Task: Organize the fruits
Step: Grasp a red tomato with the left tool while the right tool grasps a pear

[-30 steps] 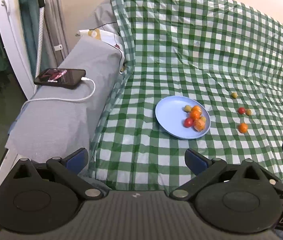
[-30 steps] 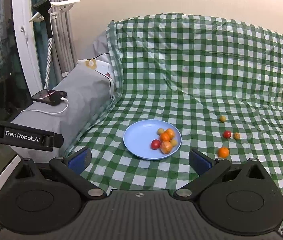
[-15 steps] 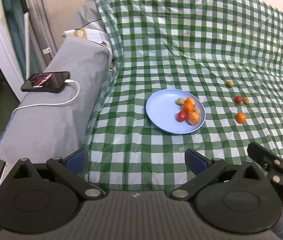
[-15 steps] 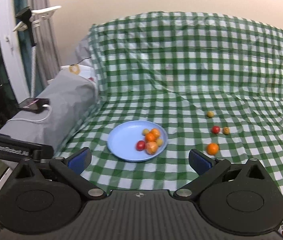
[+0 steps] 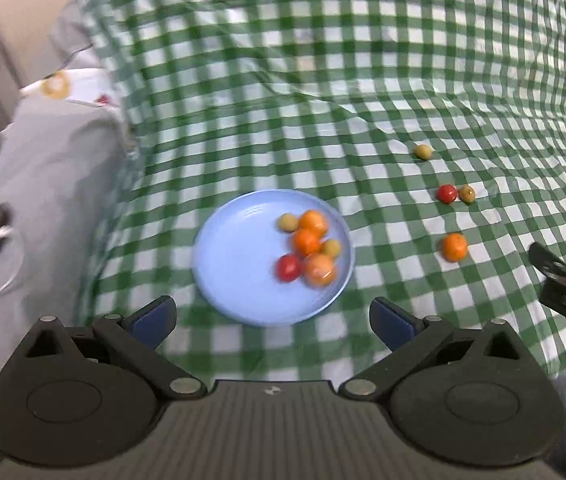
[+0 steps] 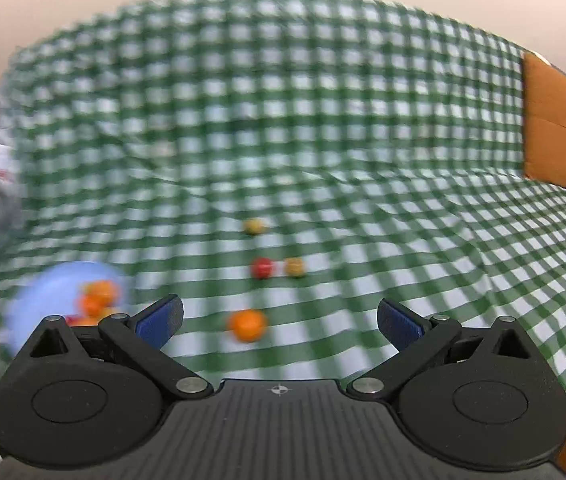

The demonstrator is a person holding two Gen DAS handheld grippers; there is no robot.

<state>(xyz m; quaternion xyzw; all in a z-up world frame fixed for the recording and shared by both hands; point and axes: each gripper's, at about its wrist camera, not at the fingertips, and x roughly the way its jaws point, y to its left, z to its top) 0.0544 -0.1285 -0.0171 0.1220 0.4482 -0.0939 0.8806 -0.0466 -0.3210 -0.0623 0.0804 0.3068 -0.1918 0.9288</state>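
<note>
My left gripper (image 5: 271, 316) and right gripper (image 6: 279, 318) are both spread wide, empty; orange fruit (image 6: 247, 325) lies between right fingers.

No readable text, label, brand name or number was found in either view. A small cross-shaped mark was seen at the middle of each tool's black ribbed body, on the left gripper (image 5: 271, 317) and on the right gripper (image 6: 279, 317); no lettering stood beside either mark. Part of the other tool's black arm was seen at the right edge of the left wrist view, but no writing could be made out on it. A yellow ring-shaped print and a small red print were seen on a white pillow (image 5: 79, 87), too blurred to be read as any sign.
</note>
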